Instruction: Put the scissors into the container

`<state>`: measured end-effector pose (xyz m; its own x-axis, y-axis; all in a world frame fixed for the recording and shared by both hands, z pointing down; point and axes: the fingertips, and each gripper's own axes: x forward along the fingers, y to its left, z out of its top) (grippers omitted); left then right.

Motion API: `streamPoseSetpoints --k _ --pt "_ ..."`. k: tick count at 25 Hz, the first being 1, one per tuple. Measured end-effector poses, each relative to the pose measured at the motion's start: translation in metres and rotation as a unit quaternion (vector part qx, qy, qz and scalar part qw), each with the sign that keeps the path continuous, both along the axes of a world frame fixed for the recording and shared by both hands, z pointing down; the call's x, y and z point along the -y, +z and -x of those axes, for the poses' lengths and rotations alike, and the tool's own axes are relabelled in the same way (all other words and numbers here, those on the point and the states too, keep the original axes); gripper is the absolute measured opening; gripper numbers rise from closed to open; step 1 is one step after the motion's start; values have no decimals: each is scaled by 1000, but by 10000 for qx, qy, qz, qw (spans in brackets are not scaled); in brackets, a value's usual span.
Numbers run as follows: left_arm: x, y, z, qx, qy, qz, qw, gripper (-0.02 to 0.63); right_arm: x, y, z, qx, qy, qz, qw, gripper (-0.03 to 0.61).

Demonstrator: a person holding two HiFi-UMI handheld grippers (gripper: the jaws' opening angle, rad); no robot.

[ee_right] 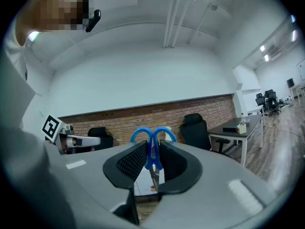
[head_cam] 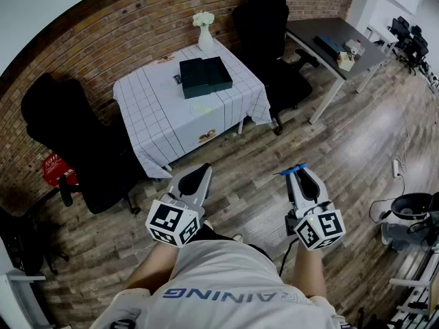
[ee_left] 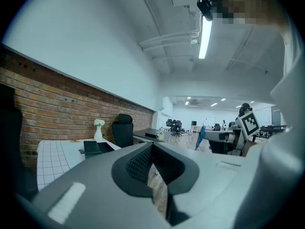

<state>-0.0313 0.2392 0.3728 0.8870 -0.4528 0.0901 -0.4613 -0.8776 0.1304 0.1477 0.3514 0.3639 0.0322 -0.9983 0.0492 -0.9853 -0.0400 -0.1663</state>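
Note:
The dark green container (head_cam: 206,76) lies on a table with a white checked cloth (head_cam: 154,118), far ahead of both grippers; the left gripper view shows the container (ee_left: 93,147) small at the left. My right gripper (head_cam: 300,175) is shut on blue-handled scissors (head_cam: 293,169). In the right gripper view the scissors (ee_right: 152,149) stand upright between the pads, their handle loops sticking out above the right gripper (ee_right: 152,163). My left gripper (head_cam: 199,177) hangs over the wooden floor with its tips together and nothing in it, also seen in its own view (ee_left: 152,149).
A vase of white flowers (head_cam: 204,36) stands at the table's far edge. Black office chairs (head_cam: 75,136) (head_cam: 264,26) flank the table. A grey desk (head_cam: 336,43) with small items stands at the right. Wooden floor separates me from the table.

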Motion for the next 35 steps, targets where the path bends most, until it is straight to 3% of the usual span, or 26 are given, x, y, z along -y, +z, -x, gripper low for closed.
streamPoseSetpoints --k 20,29,35 --pt "25 9 17 167 -289 164 9993 -2 35 14 8 253 -283 120 9992 103" --pt "85 19 7 140 -199 219 9995 -2 90 23 -2 343 -187 140 9991 103" --pt "159 3 5 -8 -126 209 9997 -2 159 4 -5 233 -83 163 9996 103"
